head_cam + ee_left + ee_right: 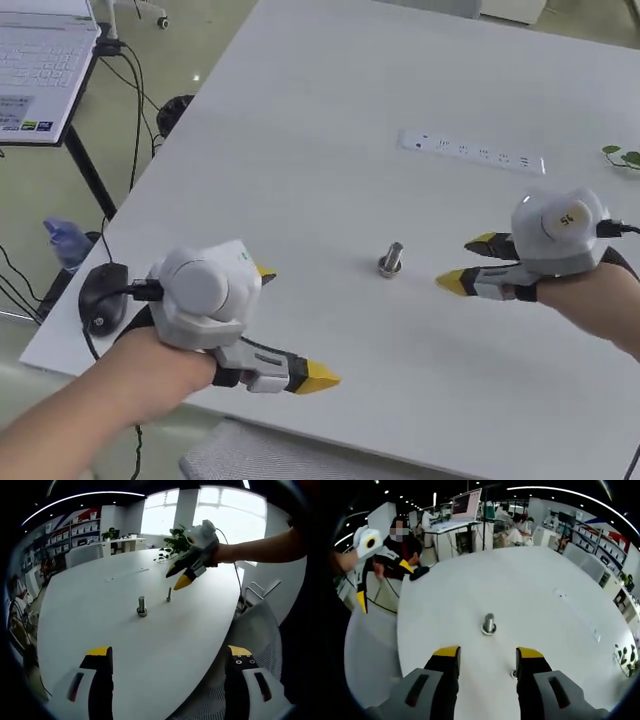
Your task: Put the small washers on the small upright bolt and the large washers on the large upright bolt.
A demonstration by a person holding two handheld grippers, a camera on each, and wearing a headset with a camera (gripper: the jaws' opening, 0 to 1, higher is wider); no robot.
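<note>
- Your left gripper [293, 325] is released: its yellow-tipped jaws stand wide apart with nothing between them. It hangs over the near edge of the white table [330, 120].
- Your right gripper [465, 261] is also released and holds nothing, its jaws spread and pointing towards the large bolt [391, 259].
- The large bolt stands upright on bare table between your two grippers, nearer the right one. There is a wider ring around its foot; you cannot tell whether that is a washer or the bolt's own head.
- In the left gripper view, the small bolt [169, 594] stands upright just beside the large bolt and apart from it, with your right gripper's tips close above it.
- In the right gripper view, the small bolt stands low beside one jaw, partly hidden by it; whether they touch cannot be told.
- A white power strip [472, 152] lies farther back on the table, well apart from the bolts.
- A black mouse [100, 295] sits at the table's left corner, just beside your left gripper.
</note>
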